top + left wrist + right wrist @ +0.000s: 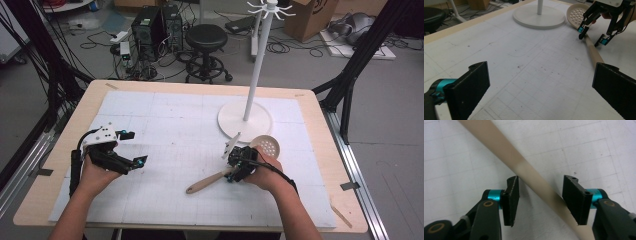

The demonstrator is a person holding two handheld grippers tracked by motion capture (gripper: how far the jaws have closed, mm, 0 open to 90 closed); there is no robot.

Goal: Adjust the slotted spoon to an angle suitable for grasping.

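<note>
A wooden slotted spoon lies flat on the white gridded mat, bowl toward the back right, handle toward the front left. My right gripper points down over the handle, open, one jaw on each side of it. In the right gripper view the handle runs diagonally between the jaws of the right gripper, with a gap on both sides. The left gripper view shows the spoon's bowl and the right gripper astride the handle. My left gripper is open and empty at the mat's left; its jaws frame bare mat.
A white stand with a round base and tall pole with hooks at the top rises at the back right of the mat, just behind the spoon's bowl. The wooden table edge borders the mat. A stool and computer gear sit on the floor beyond.
</note>
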